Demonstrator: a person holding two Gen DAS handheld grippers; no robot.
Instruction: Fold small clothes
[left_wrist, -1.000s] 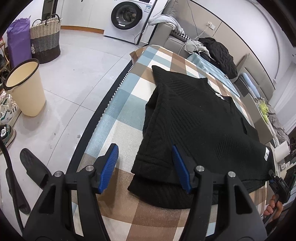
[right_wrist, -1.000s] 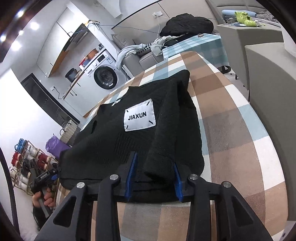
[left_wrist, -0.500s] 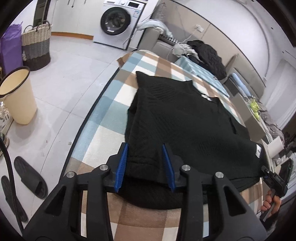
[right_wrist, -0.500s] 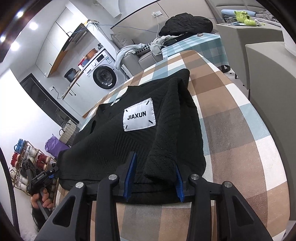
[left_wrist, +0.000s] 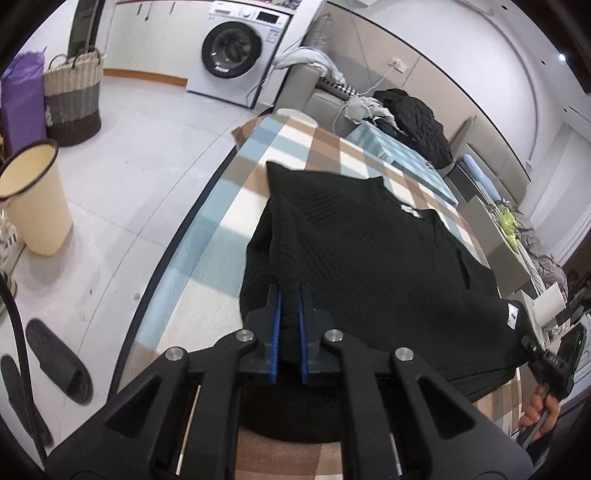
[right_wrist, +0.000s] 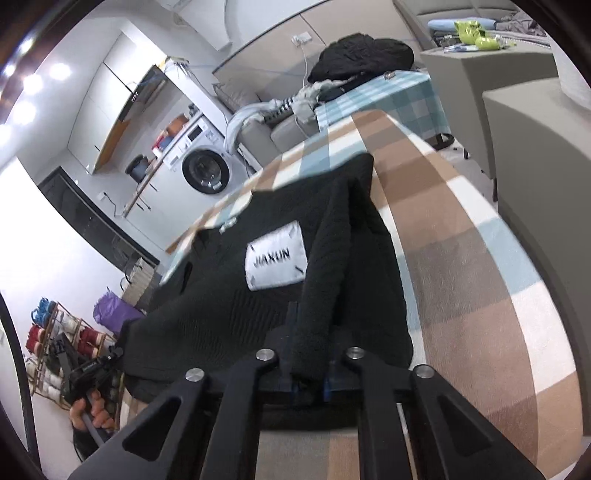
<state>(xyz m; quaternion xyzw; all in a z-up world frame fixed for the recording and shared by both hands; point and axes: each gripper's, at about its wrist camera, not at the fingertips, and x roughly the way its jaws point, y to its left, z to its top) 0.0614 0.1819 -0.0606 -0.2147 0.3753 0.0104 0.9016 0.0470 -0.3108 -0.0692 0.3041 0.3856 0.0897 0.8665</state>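
One black sweater (left_wrist: 369, 258) on the checked table (left_wrist: 207, 236) near its front edge, my left gripper (left_wrist: 290, 306) pinching its hem, my right gripper (right_wrist: 310, 354) clamped on a fold, one blurry white patch (right_wrist: 276, 260), I think.

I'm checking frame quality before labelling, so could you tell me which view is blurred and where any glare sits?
Right wrist view: motion-blurred, the JIAXUN patch on the black sweater smeared; ceiling lights flare upper left. Left wrist view: sharper, soft blur along the table edge, fisheye-bent walls.

Sweater (left_wrist: 369, 254) on table (left_wrist: 207, 266); washing machine (left_wrist: 236, 51) behind; bin (left_wrist: 33, 199), basket (left_wrist: 74, 99) on floor left.
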